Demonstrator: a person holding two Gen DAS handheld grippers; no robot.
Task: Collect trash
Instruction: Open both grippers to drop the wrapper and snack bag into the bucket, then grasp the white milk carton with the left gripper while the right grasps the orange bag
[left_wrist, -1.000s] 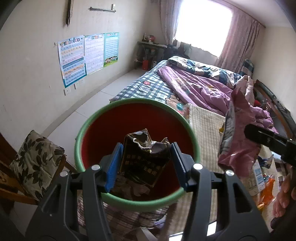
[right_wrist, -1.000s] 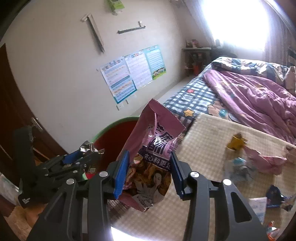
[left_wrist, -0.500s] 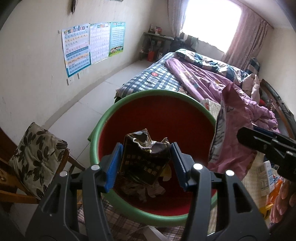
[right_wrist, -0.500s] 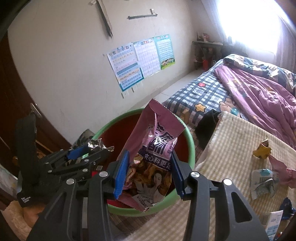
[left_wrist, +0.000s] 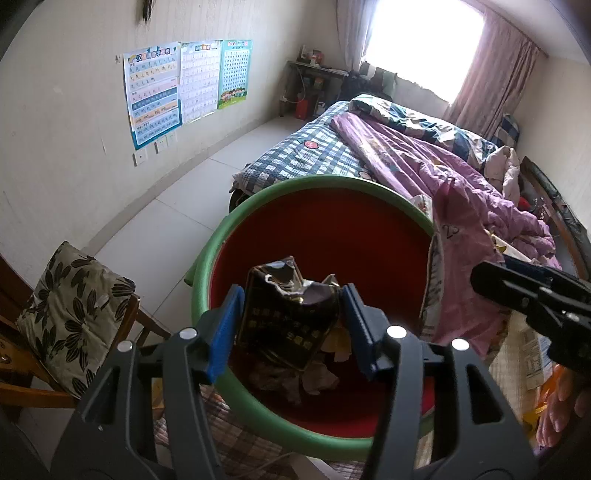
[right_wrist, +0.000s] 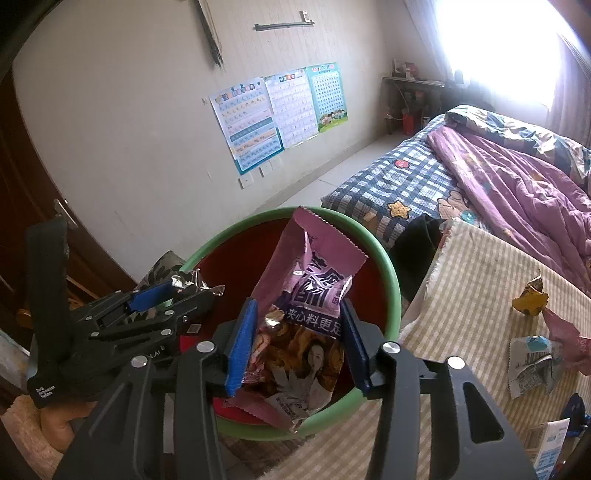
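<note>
My left gripper (left_wrist: 291, 328) is shut on a dark crumpled snack wrapper (left_wrist: 288, 317) and holds it over the red bin with a green rim (left_wrist: 236, 236). Crumpled trash (left_wrist: 295, 376) lies at the bin's bottom. My right gripper (right_wrist: 295, 339) is shut on a pink snack bag (right_wrist: 306, 302) above the same bin (right_wrist: 391, 280). The pink bag (left_wrist: 454, 266) hangs at the bin's right edge in the left wrist view, where the right gripper's body also shows. The left gripper (right_wrist: 177, 291) shows at the bin's left in the right wrist view.
A checked tablecloth (right_wrist: 480, 280) right of the bin carries a yellow wrapper (right_wrist: 530, 297), a torn white packet (right_wrist: 532, 358) and a carton (right_wrist: 546, 443). A cushioned wooden chair (left_wrist: 70, 317) stands left of the bin. A bed with a purple quilt (left_wrist: 413, 155) lies behind.
Both grippers have moved toward and over the bin with their wrappers still held. The bin now fills more of both views.
</note>
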